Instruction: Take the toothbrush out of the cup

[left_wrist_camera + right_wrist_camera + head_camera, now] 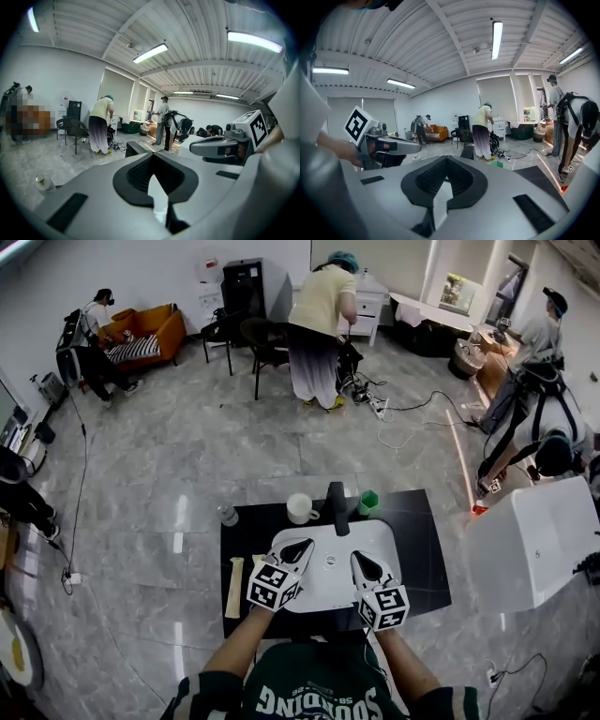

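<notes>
A white cup [300, 508] and a small green cup [369, 502] stand at the far edge of the black counter [422, 549], on either side of a black faucet [337, 507]. I cannot make out a toothbrush in either cup. My left gripper [301, 547] and right gripper [359, 560] hover side by side over the white basin [330, 592], short of the cups. Both are shut, with nothing between the pads. In the left gripper view its jaws [154, 158] are closed. The right gripper view shows the same [446, 161].
A small bottle [228, 514] stands at the counter's far left corner, also in the left gripper view [43, 183]. A pale folded strip [235, 587] lies along the left edge. A white appliance [534, 545] sits to the right. Several people and chairs are farther back.
</notes>
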A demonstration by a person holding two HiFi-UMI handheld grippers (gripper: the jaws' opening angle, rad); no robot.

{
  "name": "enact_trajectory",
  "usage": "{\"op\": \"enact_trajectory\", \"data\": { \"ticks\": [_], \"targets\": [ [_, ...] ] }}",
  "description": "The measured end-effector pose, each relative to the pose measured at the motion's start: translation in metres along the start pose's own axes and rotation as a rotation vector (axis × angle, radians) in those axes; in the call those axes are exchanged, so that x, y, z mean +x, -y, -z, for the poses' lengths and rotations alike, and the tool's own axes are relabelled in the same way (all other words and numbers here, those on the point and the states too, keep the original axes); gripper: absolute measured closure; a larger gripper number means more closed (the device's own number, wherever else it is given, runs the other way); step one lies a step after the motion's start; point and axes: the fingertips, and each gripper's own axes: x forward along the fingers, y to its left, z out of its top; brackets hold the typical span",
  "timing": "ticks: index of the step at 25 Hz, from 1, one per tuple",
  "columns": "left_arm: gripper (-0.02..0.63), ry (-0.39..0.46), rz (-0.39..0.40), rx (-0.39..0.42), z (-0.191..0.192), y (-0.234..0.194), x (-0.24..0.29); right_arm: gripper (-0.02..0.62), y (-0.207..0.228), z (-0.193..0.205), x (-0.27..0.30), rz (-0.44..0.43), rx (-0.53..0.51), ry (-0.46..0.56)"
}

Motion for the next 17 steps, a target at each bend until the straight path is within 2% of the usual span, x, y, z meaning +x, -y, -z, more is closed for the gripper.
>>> {"op": "enact_trajectory", "data": {
  "ticks": [17],
  "targets": [
    [0.597, -0.009, 0.000, -0.012, 0.0031, -0.0019, -0.0023, 0.557, -0.0028, -0.0004, -0.0004, 0.003, 0.000, -0.008]
  ]
}}
